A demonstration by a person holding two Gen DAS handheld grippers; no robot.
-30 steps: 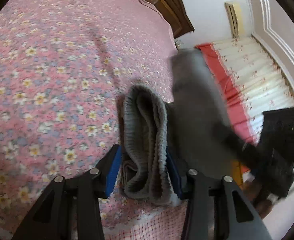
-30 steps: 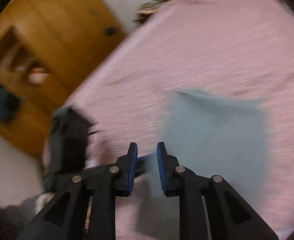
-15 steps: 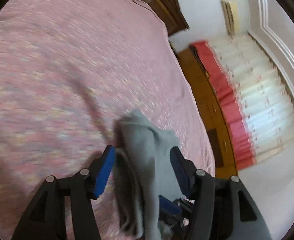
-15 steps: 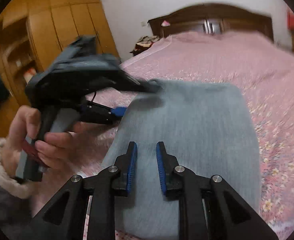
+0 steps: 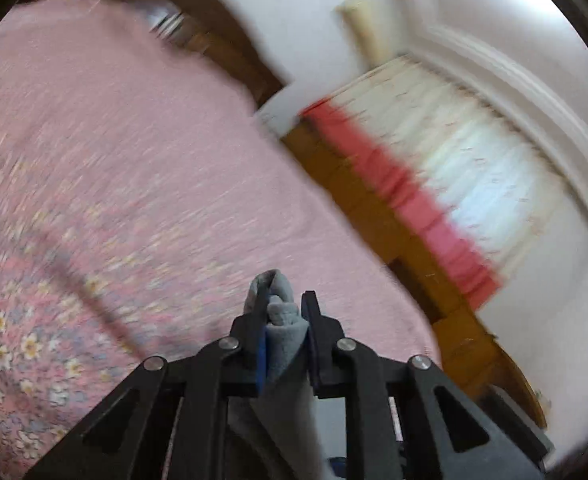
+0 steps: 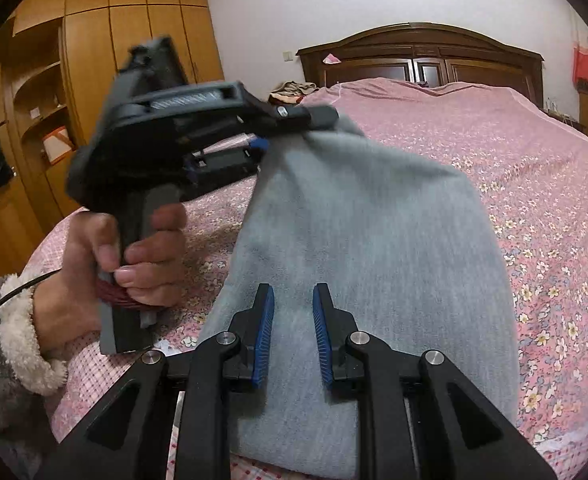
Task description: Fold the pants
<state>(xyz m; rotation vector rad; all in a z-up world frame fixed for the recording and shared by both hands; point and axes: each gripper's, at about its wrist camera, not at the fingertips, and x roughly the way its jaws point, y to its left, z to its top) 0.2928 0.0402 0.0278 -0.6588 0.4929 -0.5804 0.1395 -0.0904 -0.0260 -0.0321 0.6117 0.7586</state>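
Your left gripper is clamping down now — the jaws have just been closing, and grey fabric is bunched between the pads, a knot of it poking out past the tips at twelve o'clock. A second ago that same gripper was standing wide around the thick rolled waistband; now it is pinching a thinner corner of the pants instead.

From the right wrist view, you are lifting that corner off the bed at about eleven o'clock, the cloth pulling up into a peak under the left gripper while your hand is squeezing the handle. The rest of the pants are lying flat across the pink floral bedspread, running from the near edge at six o'clock up toward the centre, already doubled into a broad grey panel.

Your right gripper is hovering low over the near end of the cloth — its jaws narrowly spread, nothing between the blue pads, and hardly changed over the last second.

So the grip is made on one side only. My read: you are setting up the next fold, and the right side is likely needing its own pinch before the panel can travel evenly.
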